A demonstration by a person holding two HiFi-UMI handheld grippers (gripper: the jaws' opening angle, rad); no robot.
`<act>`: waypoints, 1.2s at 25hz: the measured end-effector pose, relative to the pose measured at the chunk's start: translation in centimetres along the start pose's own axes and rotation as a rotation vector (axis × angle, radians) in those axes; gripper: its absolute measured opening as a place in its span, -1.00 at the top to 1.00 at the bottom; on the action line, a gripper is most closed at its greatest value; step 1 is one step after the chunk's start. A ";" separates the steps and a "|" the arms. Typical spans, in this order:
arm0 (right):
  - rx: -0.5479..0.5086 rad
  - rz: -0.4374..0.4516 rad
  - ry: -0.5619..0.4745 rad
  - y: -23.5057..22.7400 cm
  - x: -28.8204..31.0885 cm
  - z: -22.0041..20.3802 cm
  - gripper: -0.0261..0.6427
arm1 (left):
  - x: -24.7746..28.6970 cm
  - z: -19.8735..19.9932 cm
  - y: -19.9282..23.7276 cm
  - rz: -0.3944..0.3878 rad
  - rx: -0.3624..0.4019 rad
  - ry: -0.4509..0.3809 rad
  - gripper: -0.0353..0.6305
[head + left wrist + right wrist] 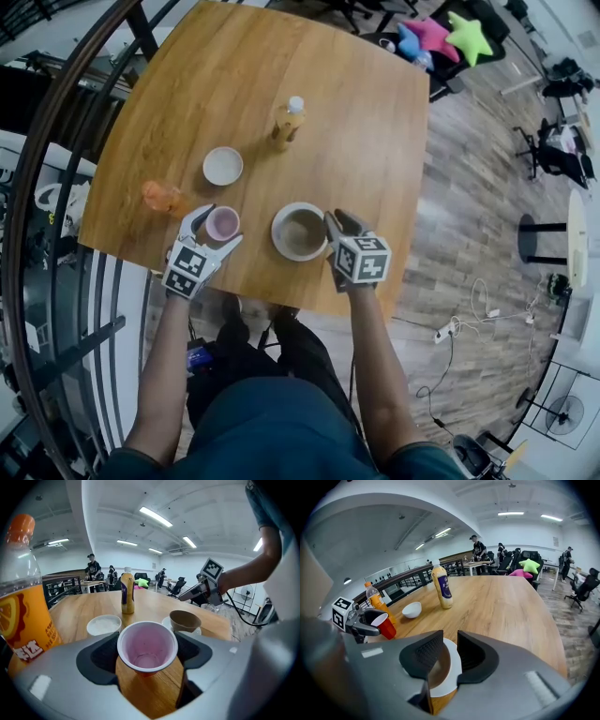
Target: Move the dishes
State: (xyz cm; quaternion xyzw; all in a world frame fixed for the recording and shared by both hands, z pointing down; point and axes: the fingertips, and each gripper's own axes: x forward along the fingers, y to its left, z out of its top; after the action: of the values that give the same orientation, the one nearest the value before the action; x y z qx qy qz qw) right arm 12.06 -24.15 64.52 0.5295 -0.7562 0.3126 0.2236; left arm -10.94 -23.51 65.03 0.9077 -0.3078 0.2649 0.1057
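A red plastic cup point(223, 223) with a pale pink inside stands near the table's front edge. My left gripper point(219, 229) is shut on it, one pad against each side of the rim point(147, 644). To its right sits a bowl point(298, 232), white outside and brown inside. My right gripper point(330, 228) is shut on the bowl's right rim, with one jaw inside and one outside point(450, 656). From the right gripper view, the held cup point(386, 625) shows at the left.
A small white bowl point(223, 166) lies behind the cup. A yellow-brown bottle point(288, 123) stands mid-table, and an orange drink bottle point(161, 197) stands close to the left gripper's left. The wooden table point(375, 112) ends just before both grippers; a railing point(56, 234) runs left.
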 end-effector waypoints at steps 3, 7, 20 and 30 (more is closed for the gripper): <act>0.011 0.005 0.022 0.1 0.5 -0.9 0.69 | 0.5 -0.7 0.1 0.002 -0.011 0.002 -0.18; 0.016 0.011 0.054 0.1 0.9 -2.2 0.69 | 1.1 -1.5 -0.1 0.013 -0.024 -0.003 -0.18; 0.035 0.039 0.120 0.3 2.4 -4.7 0.69 | 1.4 -2.5 0.1 0.031 -0.038 -0.048 -0.21; 0.064 0.040 0.199 -0.1 3.1 -6.4 0.72 | 1.3 -1.4 -0.6 0.022 -0.028 -0.093 -0.36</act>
State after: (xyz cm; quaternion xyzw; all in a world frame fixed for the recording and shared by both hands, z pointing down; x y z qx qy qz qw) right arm 11.14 -21.68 71.11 0.4875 -0.7302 0.3921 0.2745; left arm -10.28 -23.23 66.94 0.9140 -0.3258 0.2195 0.1010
